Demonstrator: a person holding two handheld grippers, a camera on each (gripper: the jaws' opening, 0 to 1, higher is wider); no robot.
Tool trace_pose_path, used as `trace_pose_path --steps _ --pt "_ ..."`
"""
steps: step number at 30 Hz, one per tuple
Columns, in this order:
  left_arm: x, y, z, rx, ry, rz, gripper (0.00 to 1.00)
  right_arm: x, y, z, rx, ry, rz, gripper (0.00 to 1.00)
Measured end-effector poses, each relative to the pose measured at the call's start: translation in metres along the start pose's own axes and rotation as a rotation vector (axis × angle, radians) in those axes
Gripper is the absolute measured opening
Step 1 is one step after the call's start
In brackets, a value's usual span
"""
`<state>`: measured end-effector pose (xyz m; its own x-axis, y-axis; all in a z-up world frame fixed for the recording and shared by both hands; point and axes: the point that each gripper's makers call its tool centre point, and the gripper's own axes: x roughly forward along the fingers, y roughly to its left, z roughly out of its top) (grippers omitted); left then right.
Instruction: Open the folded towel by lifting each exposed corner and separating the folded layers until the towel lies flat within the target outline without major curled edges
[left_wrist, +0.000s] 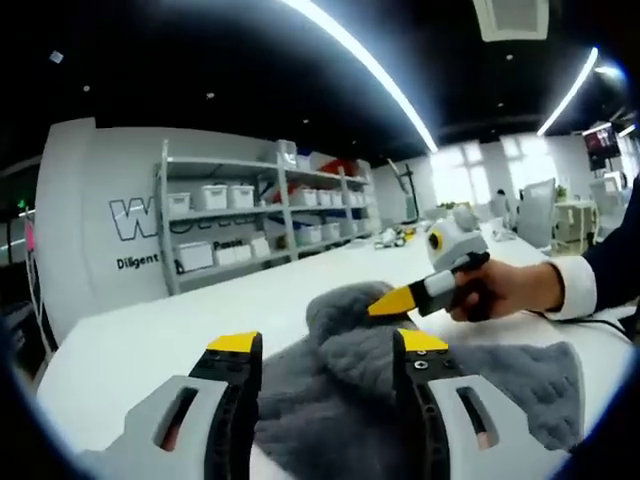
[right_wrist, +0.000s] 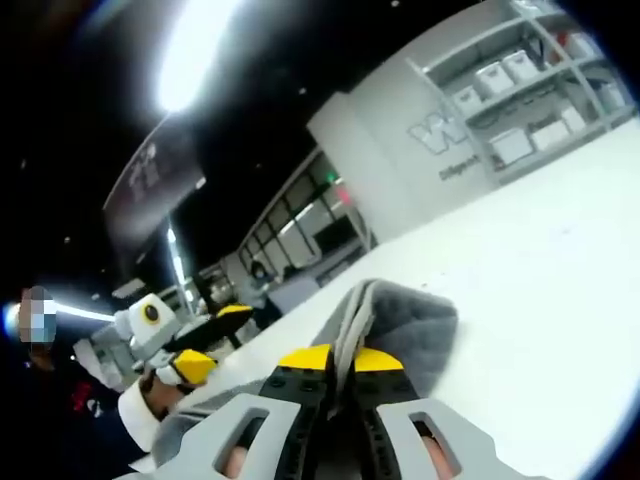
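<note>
A grey fluffy towel (left_wrist: 505, 385) lies rumpled on the white table (left_wrist: 150, 340). My left gripper (left_wrist: 328, 343) is open, its yellow-tipped jaws wide apart over the towel's near part. My right gripper (left_wrist: 395, 300), held by a hand in a white cuff (left_wrist: 575, 288), comes in from the right with its tip at a raised fold. In the right gripper view, my right gripper (right_wrist: 342, 358) is shut on a fold of the towel (right_wrist: 405, 322) that stands up between its jaws. The left gripper (right_wrist: 215, 338) shows at the left there, jaws apart.
Metal shelves with white bins (left_wrist: 250, 220) stand against a lettered wall beyond the table's far edge, and show again as shelves (right_wrist: 525, 90) in the right gripper view. Small items (left_wrist: 392, 237) sit at the table's far end. Bare table (right_wrist: 540, 300) stretches to the right of the towel.
</note>
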<state>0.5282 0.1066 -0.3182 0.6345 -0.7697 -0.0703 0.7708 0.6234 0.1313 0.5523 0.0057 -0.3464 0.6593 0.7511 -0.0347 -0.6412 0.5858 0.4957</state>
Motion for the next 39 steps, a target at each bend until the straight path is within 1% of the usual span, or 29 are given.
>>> trace_pose_path --steps 3,4,5,7,9,12,14,15,16,18,19,22,23,24,26,27,28,30,31,32,33,36,39 --pt "0.001 -0.008 -0.013 -0.027 0.038 -0.046 0.60 -0.003 0.001 0.003 -0.016 0.004 0.009 0.00" --pt "0.004 -0.004 -0.016 -0.035 0.044 -0.046 0.66 -0.004 0.001 0.004 -0.018 0.000 0.013 0.00" --pt "0.005 -0.004 -0.019 -0.055 0.047 -0.057 0.72 -0.005 0.001 0.005 -0.015 -0.004 0.020 0.00" --pt "0.004 -0.010 -0.025 -0.118 0.055 -0.084 0.83 -0.006 0.003 0.007 -0.005 -0.007 0.040 0.00" --pt "0.000 -0.013 -0.026 -0.118 0.055 -0.082 0.87 -0.009 0.004 0.011 0.003 -0.019 0.052 0.00" --pt "-0.002 -0.015 -0.023 -0.116 0.048 -0.087 0.90 -0.011 0.004 0.016 0.014 -0.031 0.066 0.00" --pt "-0.003 -0.021 -0.023 -0.132 0.061 -0.112 0.93 -0.012 0.004 0.018 0.022 -0.031 0.079 0.00" --pt "-0.003 -0.023 -0.023 -0.139 0.058 -0.122 0.94 -0.013 0.005 0.019 0.029 -0.030 0.090 0.00" --pt "-0.004 -0.026 -0.023 -0.151 0.059 -0.136 0.94 -0.014 0.006 0.020 0.033 -0.029 0.097 0.00" --pt "-0.005 -0.030 -0.026 -0.149 0.073 -0.147 0.94 -0.016 0.007 0.023 0.038 -0.030 0.107 0.00" --pt "-0.006 -0.030 -0.030 -0.135 0.091 -0.145 0.93 -0.017 0.007 0.024 0.038 -0.031 0.109 0.00" --pt "-0.009 -0.029 -0.033 -0.130 0.098 -0.141 0.89 -0.022 0.005 0.031 0.045 -0.045 0.114 0.00" --pt "-0.011 -0.029 -0.034 -0.138 0.102 -0.140 0.85 -0.024 0.004 0.034 0.052 -0.054 0.113 0.00" --pt "-0.012 -0.029 -0.036 -0.142 0.113 -0.139 0.78 -0.026 0.003 0.036 0.060 -0.062 0.112 0.00" --pt "-0.016 -0.027 -0.042 -0.120 0.143 -0.123 0.68 -0.028 -0.001 0.039 0.072 -0.070 0.107 0.00" --pt "-0.017 -0.029 -0.046 -0.102 0.155 -0.127 0.64 -0.028 -0.003 0.040 0.074 -0.073 0.105 0.00" --pt "-0.017 -0.033 -0.050 -0.099 0.171 -0.137 0.63 -0.029 -0.004 0.041 0.075 -0.074 0.104 0.00" --pt "-0.017 -0.041 -0.057 -0.109 0.200 -0.158 0.63 -0.030 -0.006 0.041 0.075 -0.070 0.098 0.00" --pt "-0.017 -0.044 -0.059 -0.105 0.204 -0.162 0.63 -0.031 -0.007 0.041 0.071 -0.067 0.094 0.00" --pt "-0.016 -0.044 -0.059 -0.099 0.205 -0.167 0.63 -0.031 -0.007 0.041 0.068 -0.065 0.091 0.00" --pt "-0.013 -0.038 -0.061 -0.077 0.209 -0.167 0.63 -0.032 -0.008 0.041 0.066 -0.063 0.089 0.00" --pt "-0.013 -0.042 -0.063 -0.075 0.217 -0.181 0.68 -0.034 -0.010 0.042 0.062 -0.064 0.084 0.00" --pt "-0.013 -0.048 -0.066 -0.043 0.229 -0.199 0.71 -0.036 -0.016 0.043 0.056 -0.062 0.069 0.00"
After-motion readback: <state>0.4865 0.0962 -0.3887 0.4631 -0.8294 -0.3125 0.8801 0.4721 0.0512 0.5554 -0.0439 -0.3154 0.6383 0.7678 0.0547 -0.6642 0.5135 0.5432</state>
